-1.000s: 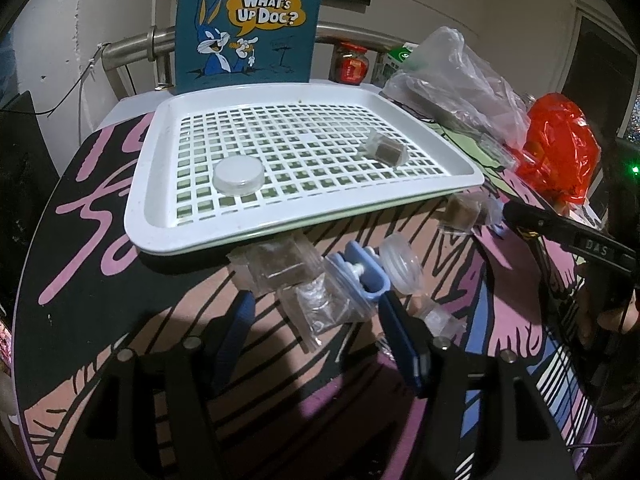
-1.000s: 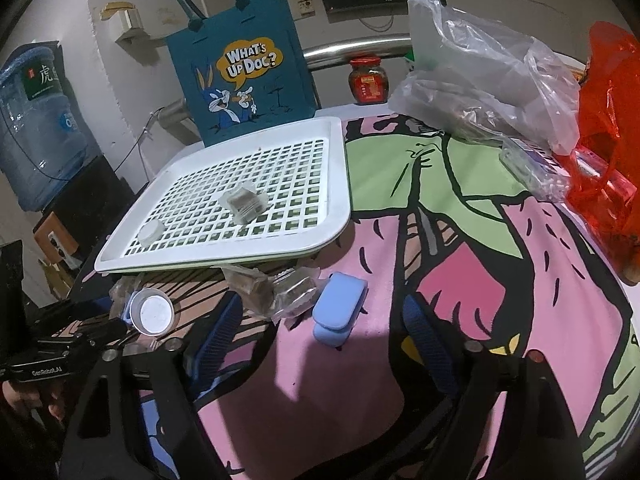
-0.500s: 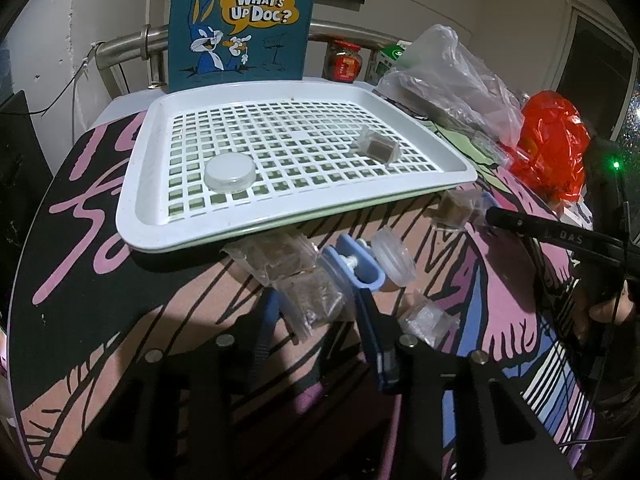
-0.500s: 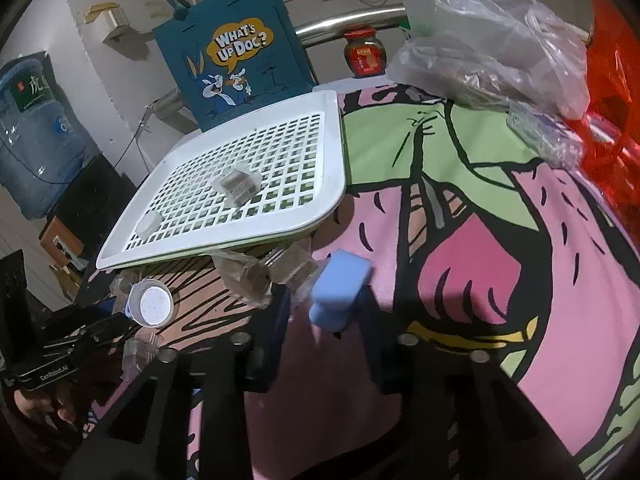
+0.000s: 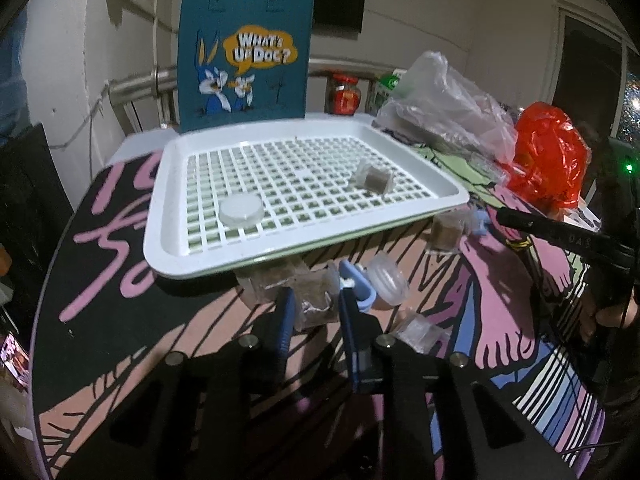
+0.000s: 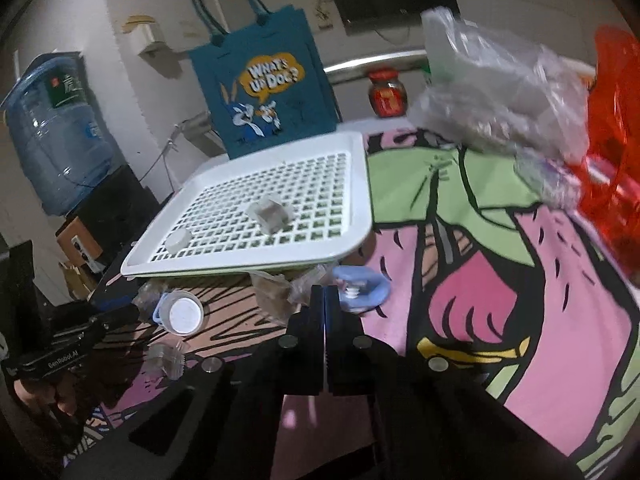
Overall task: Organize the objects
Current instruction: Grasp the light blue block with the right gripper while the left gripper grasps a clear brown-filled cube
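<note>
— Cartoon-printed cloth in pink, green and black covers the tabletop (image 5: pixel 120 320), and a white grid tray (image 5: pixel 168 240) sits on it in front of a teal tote bag (image 5: pixel 244 60). What lies in the tray?

— A round translucent lid (image 5: pixel 241 210) near its front left, and a clear packet with brown contents (image 5: pixel 374 178) toward the right.

— And the left gripper (image 5: pixel 314 312)?

— Its blue fingers (image 5: pixel 285 320) have just been closing and now pinch a small clear packet (image 5: pixel 316 300) with brown filling, on the tabletop just in front of the tray's near edge. Another packet (image 5: pixel 264 284) lies just to its left, a blue clip (image 5: pixel 360 288) and a ribbed clear cap (image 5: pixel 388 284) just to its right.

— The right gripper (image 6: pixel 325 300)?

— Its fingers have just been closing too, and are pressed together with nothing between them. They stand on the tabletop just beside the blue clip (image 6: pixel 362 288) and the crinkled packets (image 6: pixel 276 292) under the tray's edge.

— Anything else nearby?

— A grey plastic bag (image 6: pixel 500 92) and a red one (image 6: pixel 616 152) at the right, a red-lidded jar (image 6: pixel 387 94) behind, and a water bottle (image 6: pixel 56 132) at far left.
</note>
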{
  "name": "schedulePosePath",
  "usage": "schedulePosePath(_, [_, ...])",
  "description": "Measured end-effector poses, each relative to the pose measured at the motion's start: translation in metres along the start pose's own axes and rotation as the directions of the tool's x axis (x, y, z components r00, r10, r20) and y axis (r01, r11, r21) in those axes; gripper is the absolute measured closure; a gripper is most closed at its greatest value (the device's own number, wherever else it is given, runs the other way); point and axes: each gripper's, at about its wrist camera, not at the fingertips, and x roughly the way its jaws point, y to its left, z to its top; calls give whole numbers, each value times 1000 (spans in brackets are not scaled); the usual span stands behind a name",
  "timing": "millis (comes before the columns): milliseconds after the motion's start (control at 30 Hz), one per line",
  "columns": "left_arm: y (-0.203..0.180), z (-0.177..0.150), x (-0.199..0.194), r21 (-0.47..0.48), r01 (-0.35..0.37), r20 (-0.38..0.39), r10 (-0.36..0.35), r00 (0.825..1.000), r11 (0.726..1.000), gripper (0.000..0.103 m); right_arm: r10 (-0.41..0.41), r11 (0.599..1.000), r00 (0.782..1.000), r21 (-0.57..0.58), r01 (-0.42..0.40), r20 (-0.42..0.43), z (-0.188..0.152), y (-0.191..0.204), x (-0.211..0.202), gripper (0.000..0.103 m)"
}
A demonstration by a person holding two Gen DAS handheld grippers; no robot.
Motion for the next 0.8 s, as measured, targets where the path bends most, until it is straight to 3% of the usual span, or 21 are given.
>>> schedulePosePath(133, [-3, 0, -4, 12, -9, 18, 9, 1000, 1000, 81, -6, 1000, 1000, -14, 7, 6, 1, 2, -1, 103])
schedulePosePath(200, [-2, 0, -6, 11, -9, 27, 9, 1000, 1000, 81, -52, 999, 999, 3, 52, 9, 2, 0, -1, 97])
schedulePosePath(267, [-3, -1, -6, 12, -8, 26, 8, 1000, 1000, 81, -81, 996, 997, 26, 80, 4, 1, -5, -1, 71])
schedulePosePath(333, [-3, -1, -6, 11, -8, 28, 7, 1000, 1000, 81, -101, 993, 995, 53, 101, -3, 1, -12, 0, 60])
schedulePosePath(633, [-2, -1, -5, 4, 1, 22, -1, 1000, 1000, 81, -136, 984, 989, 110, 142, -61, 3, -25, 13, 60])
schedulePosePath(800, [-3, -2, -5, 2, 2, 23, -2, 1000, 1000, 81, -151, 984, 985, 79, 157, -78, 10, -19, 24, 60])
